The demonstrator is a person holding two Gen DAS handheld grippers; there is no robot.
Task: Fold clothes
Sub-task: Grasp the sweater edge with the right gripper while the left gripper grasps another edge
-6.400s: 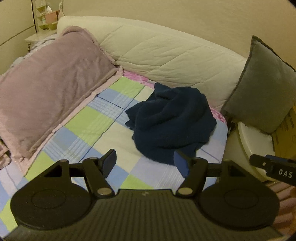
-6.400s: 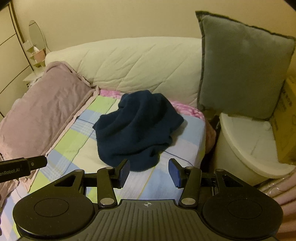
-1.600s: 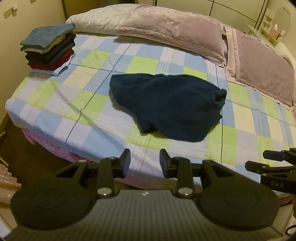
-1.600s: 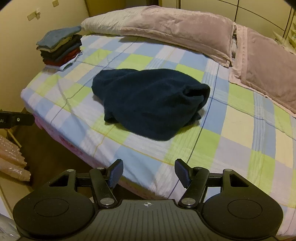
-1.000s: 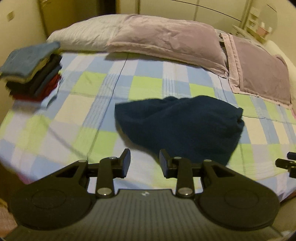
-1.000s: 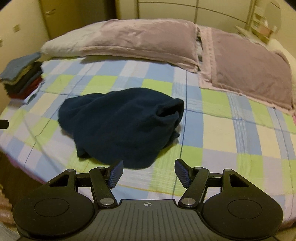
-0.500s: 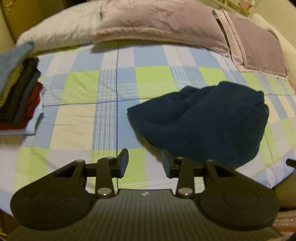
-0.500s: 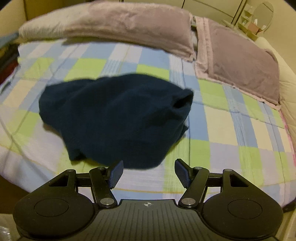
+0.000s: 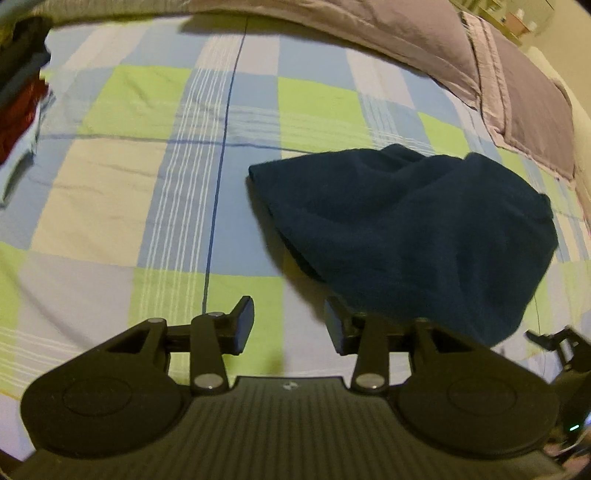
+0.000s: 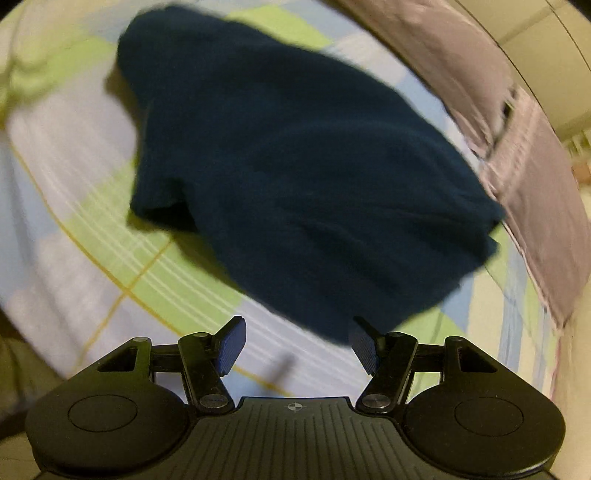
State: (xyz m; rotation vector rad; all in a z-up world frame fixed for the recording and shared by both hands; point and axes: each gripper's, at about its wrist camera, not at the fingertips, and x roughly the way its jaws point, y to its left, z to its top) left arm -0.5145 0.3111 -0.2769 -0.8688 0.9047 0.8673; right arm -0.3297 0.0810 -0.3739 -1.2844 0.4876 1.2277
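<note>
A crumpled dark blue garment (image 9: pixel 406 229) lies in a heap on the checked bed sheet (image 9: pixel 122 177). In the left wrist view my left gripper (image 9: pixel 290 325) hovers open just short of the garment's near left edge, nothing between its fingers. The right wrist view is blurred; there the same garment (image 10: pixel 306 166) fills the middle, and my right gripper (image 10: pixel 297 343) is open right at its near hem, holding nothing. The right gripper's tip (image 9: pixel 554 341) shows at the far right of the left wrist view.
A stack of folded clothes (image 9: pixel 18 92) sits at the left edge of the bed. Mauve pillows (image 9: pixel 406 33) line the far side, and one pillow (image 10: pixel 535 177) lies right of the garment. The sheet's near edge (image 10: pixel 48 350) drops off at lower left.
Both grippers have moved in closer and lower over the bed toward the blue garment. The right view swung left and tilted. The garment has not moved, and both grippers stay open.
</note>
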